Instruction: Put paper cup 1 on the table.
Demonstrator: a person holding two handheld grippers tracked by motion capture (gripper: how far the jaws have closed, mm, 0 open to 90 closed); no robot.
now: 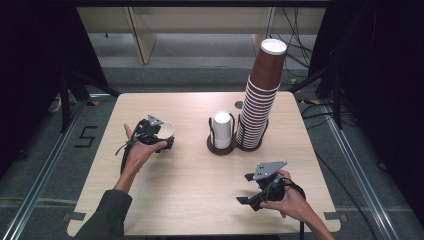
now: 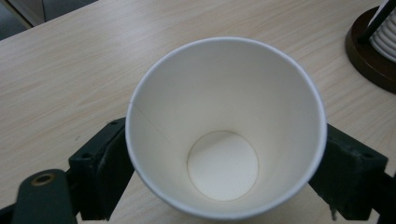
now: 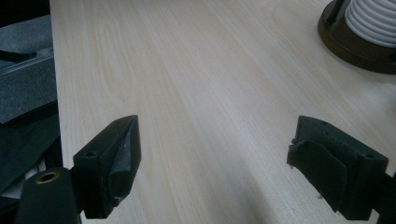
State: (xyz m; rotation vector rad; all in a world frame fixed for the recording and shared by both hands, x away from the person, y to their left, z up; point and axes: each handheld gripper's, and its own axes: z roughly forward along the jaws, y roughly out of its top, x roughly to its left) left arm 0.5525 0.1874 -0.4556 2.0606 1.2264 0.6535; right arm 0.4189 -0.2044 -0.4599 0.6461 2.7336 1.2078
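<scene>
Hand-held gripper (image 3: 212,163) (jaws wide apart) over bare table (image 3: 196,84).

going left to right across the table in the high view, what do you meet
left gripper with a white cup → white cup stack in a holder → tall brown cup stack → right gripper, nearer the front edge

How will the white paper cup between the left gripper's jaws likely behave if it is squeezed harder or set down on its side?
The white paper cup looks thin-walled and empty, so probably light and easily crushed. Its round, tapered wall would likely roll in a curve on the table.
</scene>
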